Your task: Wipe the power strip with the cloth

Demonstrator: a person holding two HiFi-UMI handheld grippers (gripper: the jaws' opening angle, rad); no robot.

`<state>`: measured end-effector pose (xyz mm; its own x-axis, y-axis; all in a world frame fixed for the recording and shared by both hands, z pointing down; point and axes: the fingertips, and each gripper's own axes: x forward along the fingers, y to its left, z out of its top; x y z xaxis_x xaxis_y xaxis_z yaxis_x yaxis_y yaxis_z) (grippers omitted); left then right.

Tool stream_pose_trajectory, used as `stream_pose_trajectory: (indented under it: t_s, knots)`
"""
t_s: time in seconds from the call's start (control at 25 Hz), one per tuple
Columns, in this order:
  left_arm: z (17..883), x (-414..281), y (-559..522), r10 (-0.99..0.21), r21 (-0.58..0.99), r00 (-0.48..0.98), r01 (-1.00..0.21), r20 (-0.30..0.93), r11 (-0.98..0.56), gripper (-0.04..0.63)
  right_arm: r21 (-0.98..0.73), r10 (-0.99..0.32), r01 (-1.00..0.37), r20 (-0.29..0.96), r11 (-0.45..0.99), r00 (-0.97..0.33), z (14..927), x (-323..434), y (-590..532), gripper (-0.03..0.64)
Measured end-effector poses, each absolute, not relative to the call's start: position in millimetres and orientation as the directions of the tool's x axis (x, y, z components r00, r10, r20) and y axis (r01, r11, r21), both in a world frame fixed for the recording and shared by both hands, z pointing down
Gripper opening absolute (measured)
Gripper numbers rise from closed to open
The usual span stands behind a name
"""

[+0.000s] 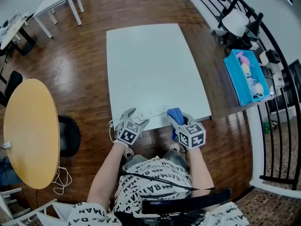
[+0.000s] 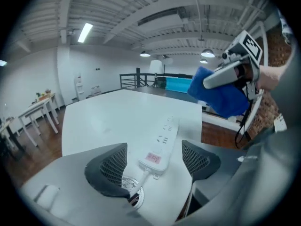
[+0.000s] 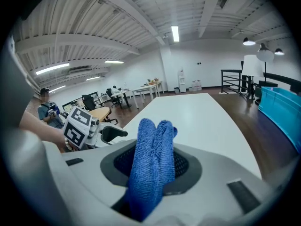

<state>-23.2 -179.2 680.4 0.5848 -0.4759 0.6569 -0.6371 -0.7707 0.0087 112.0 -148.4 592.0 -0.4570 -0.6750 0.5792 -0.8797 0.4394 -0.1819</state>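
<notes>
A white power strip [image 1: 153, 111] lies along the near edge of the white table [image 1: 150, 65]. My left gripper [image 1: 137, 117] is at the strip's left end. In the left gripper view it [image 2: 154, 149] stands open, with the strip's cord end [image 2: 159, 149] on the table between the two pads and neither pad pressing on it. The strip's cord runs down into a round cable hole [image 2: 133, 197]. My right gripper [image 1: 178, 119] hovers at the strip's right end, shut on a folded blue cloth [image 1: 175, 114]. The cloth [image 3: 151, 166] is clamped between the jaws in the right gripper view.
A round wooden table [image 1: 30, 131] and a black chair [image 1: 69, 135] stand to the left. At the right are a blue bin [image 1: 245, 77] with small items and a black railing [image 1: 277, 140]. White desks [image 1: 61, 1] stand far back left.
</notes>
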Motion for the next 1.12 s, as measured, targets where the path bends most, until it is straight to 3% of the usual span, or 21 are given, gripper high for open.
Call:
stream_pose_trajectory:
  t_s: [0.32, 0.6, 0.72, 0.88, 1.12]
  knots:
    - [730, -16, -186, -0.338, -0.043, 0.571, -0.467, 0.748, -0.883, 0.377, -0.193, -0.683, -0.896, 0.59, 0.399, -0.431, 599, 116, -146, 0.132]
    - [734, -9, -183, -0.277, -0.036, 0.6, -0.382, 0.75, -0.924, 0.291, -0.197, -0.692, -0.913, 0.6, 0.358, -0.401, 603, 130, -146, 0.132]
    - [734, -6, -183, -0.272, -0.027, 0.606, -0.382, 0.748, -0.924, 0.29, -0.197, -0.69, -0.912, 0.602, 0.36, -0.402, 602, 132, -148, 0.132]
    - [723, -3, -181, -0.3, -0.052, 0.624, -0.383, 0.721, -0.922, 0.288, -0.19, -0.679, -0.904, 0.606, 0.383, -0.415, 602, 134, -152, 0.132]
    - [668, -19, -174, -0.451, -0.196, 0.621, -0.436, 0.641, -0.879, 0.288, -0.152, -0.668, -0.883, 0.601, 0.444, -0.44, 593, 134, -168, 0.132]
